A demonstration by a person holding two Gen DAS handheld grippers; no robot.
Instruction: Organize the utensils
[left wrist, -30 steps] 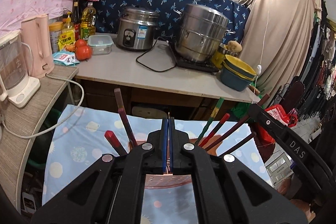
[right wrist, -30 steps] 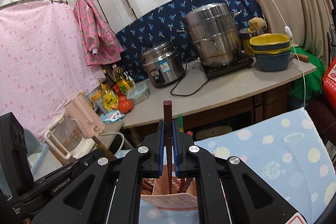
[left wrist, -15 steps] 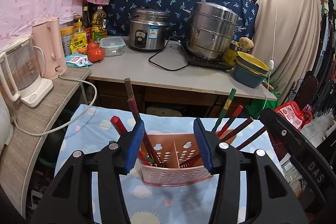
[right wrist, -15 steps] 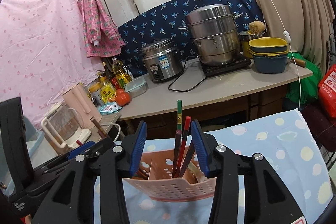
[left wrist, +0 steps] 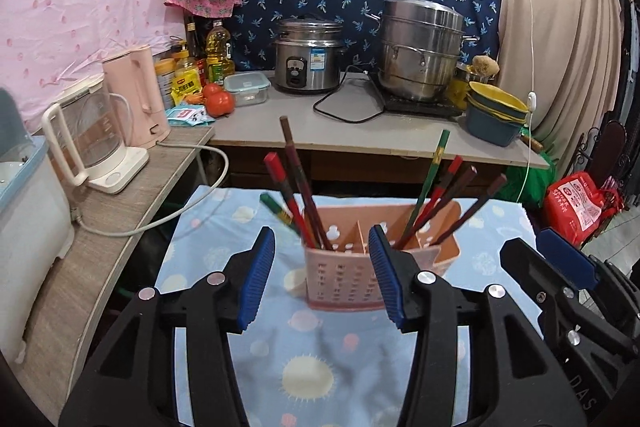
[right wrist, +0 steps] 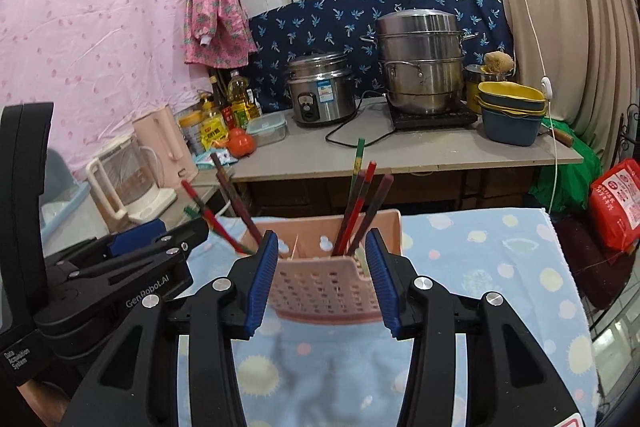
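A pink perforated utensil basket [left wrist: 344, 287] [right wrist: 320, 287] stands on a blue spotted cloth [left wrist: 312, 347]. Several red, brown and green chopsticks lean out of its left compartment [left wrist: 298, 183], and several more out of its right compartment [left wrist: 452, 195] [right wrist: 362, 203]. My left gripper [left wrist: 320, 241] is open just short of the basket, with nothing between its blue pads [left wrist: 256, 279]. My right gripper [right wrist: 322, 245] is open the same way on the near side of the basket. Each gripper shows at the edge of the other's view: the right one [left wrist: 560, 267] and the left one [right wrist: 152, 239].
Behind the cloth runs a counter [left wrist: 400, 135] with a rice cooker [left wrist: 310, 57], a steel steamer pot [left wrist: 420, 51], stacked bowls [left wrist: 496, 115] and tomatoes [left wrist: 218, 101]. A glass kettle [left wrist: 92, 143] and its cord sit on a shelf at left. A red bag [left wrist: 580, 207] lies right.
Both grippers were shut on a chopstick over the basket. They have opened, the chopsticks now stand in the basket, and both grippers have drawn back from it.
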